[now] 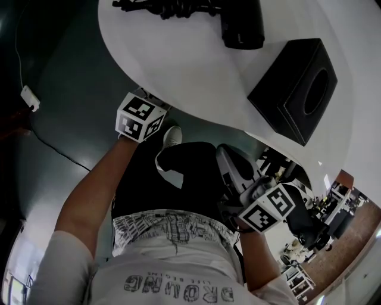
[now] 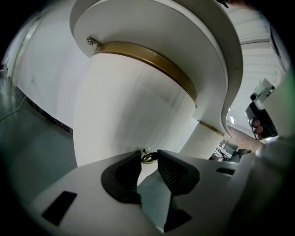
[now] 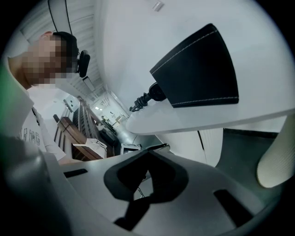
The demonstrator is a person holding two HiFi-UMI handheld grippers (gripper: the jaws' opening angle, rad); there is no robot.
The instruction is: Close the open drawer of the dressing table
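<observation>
Brass drawer ring [image 2: 148, 158] between the tips of the left gripper's [image 2: 149, 154] fingers [image 2: 174, 171].

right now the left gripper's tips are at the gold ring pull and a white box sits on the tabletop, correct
Not quite: the head view shows the box on the tabletop is black, not white. The left gripper does have its tips at the gold ring pull.

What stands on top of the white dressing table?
On the tabletop lie a black box with an oval hole and a black hair dryer with its cord. The box's inside is dark; its contents cannot be seen.
</observation>
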